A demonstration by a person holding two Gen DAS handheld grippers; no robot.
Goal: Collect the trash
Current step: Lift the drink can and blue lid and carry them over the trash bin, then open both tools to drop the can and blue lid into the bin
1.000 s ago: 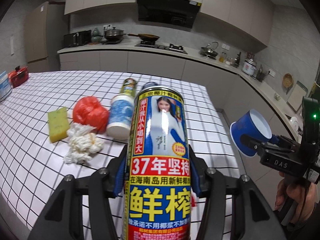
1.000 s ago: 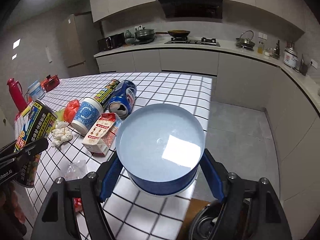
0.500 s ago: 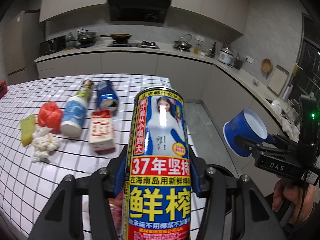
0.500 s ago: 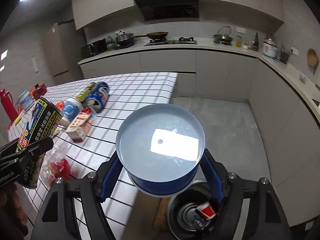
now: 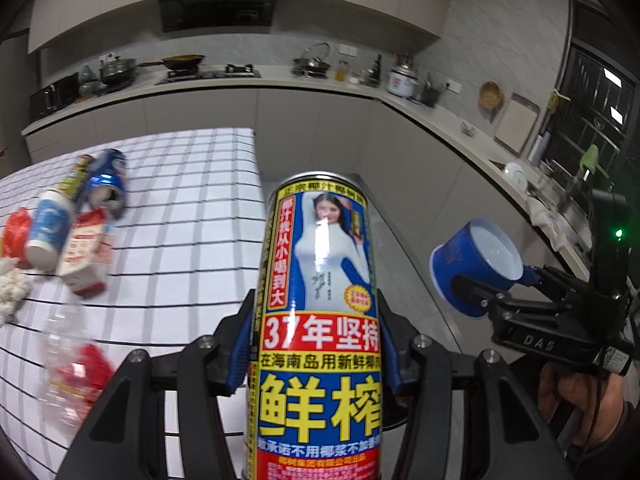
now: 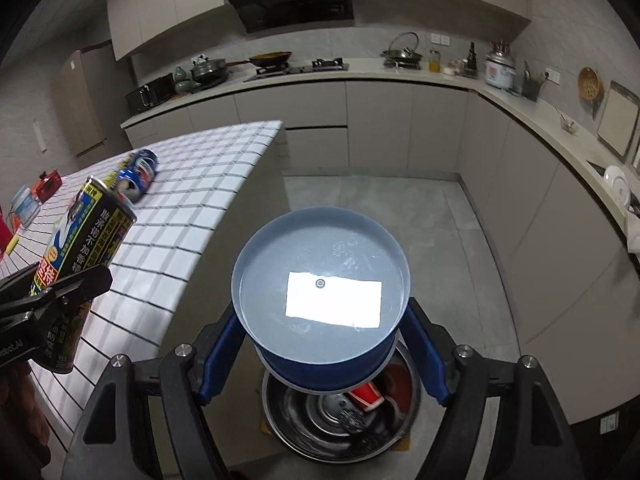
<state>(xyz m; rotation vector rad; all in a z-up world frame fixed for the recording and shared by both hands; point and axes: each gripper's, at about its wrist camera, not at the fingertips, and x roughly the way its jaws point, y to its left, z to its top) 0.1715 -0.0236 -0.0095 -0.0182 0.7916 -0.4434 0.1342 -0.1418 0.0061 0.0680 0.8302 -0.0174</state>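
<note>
Kitchen floor, bin (image 6: 280, 412) near the tiled table (image 5: 192, 240); a red cup already inside.
Left gripper (image 5: 316, 344) grasps a tall can (image 5: 320, 320), right gripper (image 6: 320, 356) grasps a blue cup (image 6: 320, 292) above the bin. Cans, carton, cup, tissue remain on the table.

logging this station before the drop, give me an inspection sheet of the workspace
surface: white grid-tiled counter, litter at its left end
job's things: tall printed can in left tool; blue bowl in right tool, above steel bin holding a red cup
clutter: blue can, paper cup, carton, white wad, plastic bag
grippers: both tools clamped on their loads
cables: thin wire by right hand
surroundings: stove with wok, rice cooker
</note>
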